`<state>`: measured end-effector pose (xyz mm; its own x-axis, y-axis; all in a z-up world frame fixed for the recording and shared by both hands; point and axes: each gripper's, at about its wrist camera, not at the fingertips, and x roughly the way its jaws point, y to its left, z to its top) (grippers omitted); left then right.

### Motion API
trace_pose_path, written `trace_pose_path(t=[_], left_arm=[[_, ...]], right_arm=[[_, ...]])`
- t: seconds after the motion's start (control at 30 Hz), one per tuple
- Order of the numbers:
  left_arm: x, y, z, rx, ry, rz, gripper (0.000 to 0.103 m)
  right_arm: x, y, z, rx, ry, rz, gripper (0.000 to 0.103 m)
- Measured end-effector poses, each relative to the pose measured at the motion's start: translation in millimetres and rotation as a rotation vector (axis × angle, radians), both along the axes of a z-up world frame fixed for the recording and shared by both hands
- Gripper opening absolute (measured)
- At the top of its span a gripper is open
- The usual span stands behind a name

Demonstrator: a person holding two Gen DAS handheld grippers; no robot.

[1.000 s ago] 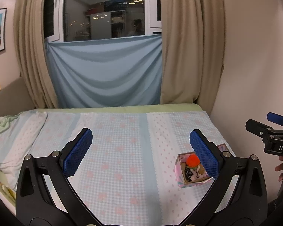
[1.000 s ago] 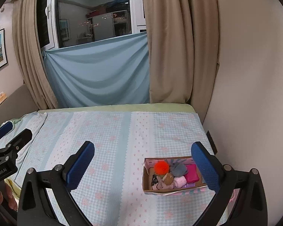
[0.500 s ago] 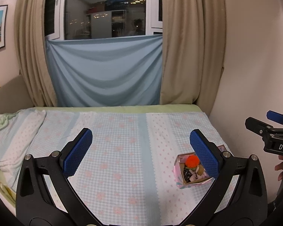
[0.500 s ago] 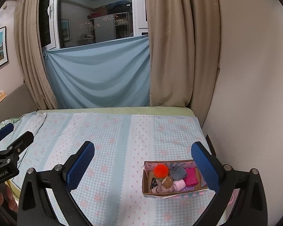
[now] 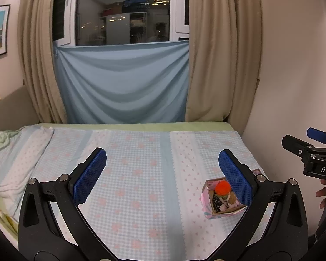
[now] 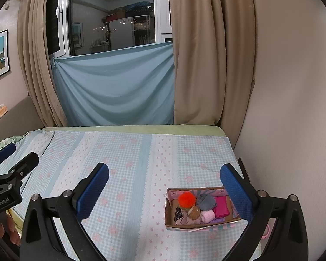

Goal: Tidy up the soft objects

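Both grippers, left [image 5: 162,175] and right [image 6: 164,188], hold their fingers wide apart, empty.

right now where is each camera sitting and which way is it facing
Left wrist: sits on the left tongs, facing along the bed toward the curtained window; its blue fingers show wide apart, the right tongs and fingertips of a hand at the right edge.
Right wrist: sits on the right tongs, facing the same way, box nearer; the left tongs and a hand show at the left edge.
Shared: checked bedspread, box with the orange pompom, blue cloth across the window.
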<state>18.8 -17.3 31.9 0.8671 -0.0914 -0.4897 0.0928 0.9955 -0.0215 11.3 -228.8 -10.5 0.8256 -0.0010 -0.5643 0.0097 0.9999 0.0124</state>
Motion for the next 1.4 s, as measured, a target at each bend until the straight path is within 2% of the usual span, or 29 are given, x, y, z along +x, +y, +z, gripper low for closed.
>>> trace_pose_path(t=[1.2, 1.4], left_arm=[[0, -1, -8, 0.029, -0.016, 0.029, 0.103], [8, 12, -10, -0.006, 0.014, 0.031, 0.103]], right_arm=[[8, 10, -7, -0.005, 0.016, 0.000, 0.102], [13, 18, -11, 0.003, 0.030, -0.003, 0.102]])
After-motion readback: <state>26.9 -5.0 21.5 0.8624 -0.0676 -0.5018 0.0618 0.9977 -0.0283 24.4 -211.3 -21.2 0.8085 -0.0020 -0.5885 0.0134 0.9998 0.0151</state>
